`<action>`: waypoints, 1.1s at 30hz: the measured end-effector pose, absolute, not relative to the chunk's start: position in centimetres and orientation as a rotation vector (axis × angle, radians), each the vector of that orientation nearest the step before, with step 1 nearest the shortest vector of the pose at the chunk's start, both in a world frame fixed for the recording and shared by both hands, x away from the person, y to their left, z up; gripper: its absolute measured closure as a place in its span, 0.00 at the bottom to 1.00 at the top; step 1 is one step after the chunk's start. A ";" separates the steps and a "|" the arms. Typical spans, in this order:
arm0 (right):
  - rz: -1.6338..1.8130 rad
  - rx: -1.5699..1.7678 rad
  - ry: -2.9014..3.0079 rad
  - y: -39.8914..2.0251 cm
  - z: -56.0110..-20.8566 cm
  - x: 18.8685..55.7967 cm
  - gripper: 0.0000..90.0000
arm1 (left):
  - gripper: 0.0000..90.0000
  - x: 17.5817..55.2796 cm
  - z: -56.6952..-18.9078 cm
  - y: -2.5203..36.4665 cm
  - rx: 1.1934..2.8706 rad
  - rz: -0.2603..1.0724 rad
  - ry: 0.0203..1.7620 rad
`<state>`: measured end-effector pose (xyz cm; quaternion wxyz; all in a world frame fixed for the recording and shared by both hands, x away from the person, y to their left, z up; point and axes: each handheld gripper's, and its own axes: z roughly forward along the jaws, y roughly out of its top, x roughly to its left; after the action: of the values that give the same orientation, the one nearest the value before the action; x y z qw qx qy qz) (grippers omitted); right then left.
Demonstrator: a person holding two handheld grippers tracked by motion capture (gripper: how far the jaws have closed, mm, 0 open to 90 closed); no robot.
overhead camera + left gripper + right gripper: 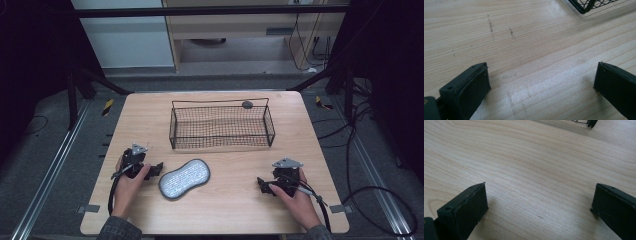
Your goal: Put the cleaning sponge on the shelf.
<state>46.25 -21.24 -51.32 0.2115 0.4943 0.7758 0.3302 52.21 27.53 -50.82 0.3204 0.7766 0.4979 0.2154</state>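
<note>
A flat, peanut-shaped grey pad (pixel 184 178) with a dark rim and a dotted light top lies on the wooden table (pixel 235 210), front of centre. My left gripper (pixel 156 170) rests on the table just left of the pad, jaws pointing right toward it. In the left gripper view the left gripper (pixel 541 82) stands open over bare wood. My right gripper (pixel 261 185) sits at the front right, well apart from the pad, jaws pointing left. Seen in its own view, the right gripper (pixel 539 205) is open with nothing between its jaws.
A black wire basket (pixel 221 145) stands at the table's middle back, with nothing in it, a dark round knob (pixel 247 104) on its far rim. Its corner shows in the left gripper view (pixel 584 6) and right gripper view (pixel 590 123). Cables run on the floor at right.
</note>
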 end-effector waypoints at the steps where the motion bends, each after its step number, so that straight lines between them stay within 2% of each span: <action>1: 0.917 1.373 2.155 -21.2 -51.3 46.3 0.00 | 0.00 52.2 -50.8 27.5 2.041 0.566 1.308; 8: 0.917 1.373 2.155 -21.2 -51.3 46.3 0.00 | 0.01 52.3 -50.6 27.5 2.048 0.576 1.322; 9: 0.917 1.374 2.156 -21.2 -51.3 46.3 0.00 | 0.05 52.2 -50.1 27.5 2.035 0.594 1.319; 15: 0.915 1.371 2.153 -21.2 -51.3 46.3 0.01 | 0.05 50.8 -47.8 27.2 2.014 0.633 1.251; 21: 0.912 1.375 2.151 -21.2 -51.3 46.2 0.01 | 0.04 49.7 -43.6 25.1 2.029 0.650 1.173; 23: 0.911 1.366 2.151 -21.3 -51.4 46.2 0.01 | 0.04 49.5 -42.1 23.7 2.114 0.635 1.099; 33: 0.912 1.365 2.154 -21.3 -51.3 46.2 0.01 | 0.04 49.5 -41.3 19.9 2.433 0.542 0.967</action>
<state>46.25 -21.27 -51.35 0.2151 0.4922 0.7768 0.3288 49.52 19.94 -41.34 0.2320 0.8851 0.3519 0.1973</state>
